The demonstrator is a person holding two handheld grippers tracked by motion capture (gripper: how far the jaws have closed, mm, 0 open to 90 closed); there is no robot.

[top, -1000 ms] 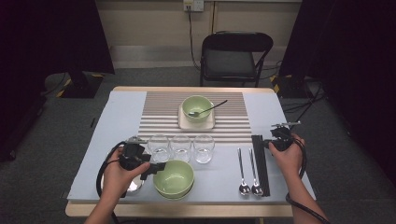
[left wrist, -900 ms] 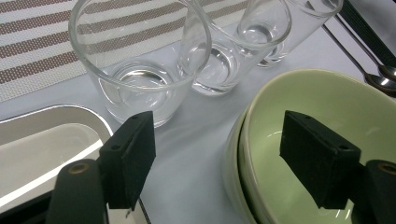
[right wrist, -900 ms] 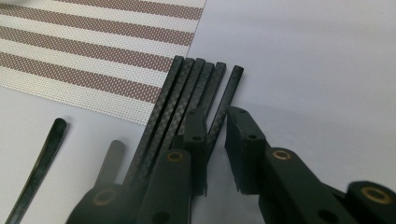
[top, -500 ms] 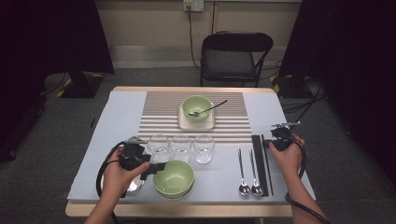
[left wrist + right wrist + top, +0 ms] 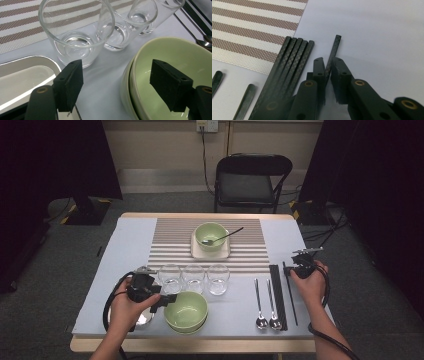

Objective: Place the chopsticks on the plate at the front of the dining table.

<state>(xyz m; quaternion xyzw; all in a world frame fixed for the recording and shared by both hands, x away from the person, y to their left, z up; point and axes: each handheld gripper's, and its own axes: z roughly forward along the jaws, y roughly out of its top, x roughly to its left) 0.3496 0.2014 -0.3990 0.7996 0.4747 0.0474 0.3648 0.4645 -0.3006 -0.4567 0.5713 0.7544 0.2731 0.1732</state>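
At the right edge of the table (image 5: 125, 235), the right hand-held gripper (image 5: 328, 66) pinches a single black chopstick (image 5: 335, 47) between nearly closed jaws, just beside the bundle of chopsticks (image 5: 294, 53) lying next to the striped mat (image 5: 249, 27). Its jaws have just been closing a little. The left hand-held gripper (image 5: 116, 80) stands spread wide, one jaw over the rim of the green bowl (image 5: 162, 55), near three glasses (image 5: 77, 25).

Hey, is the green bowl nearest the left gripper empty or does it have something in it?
Empty: the green bowl shows a bare glossy inside, with the open left gripper straddling its rim.
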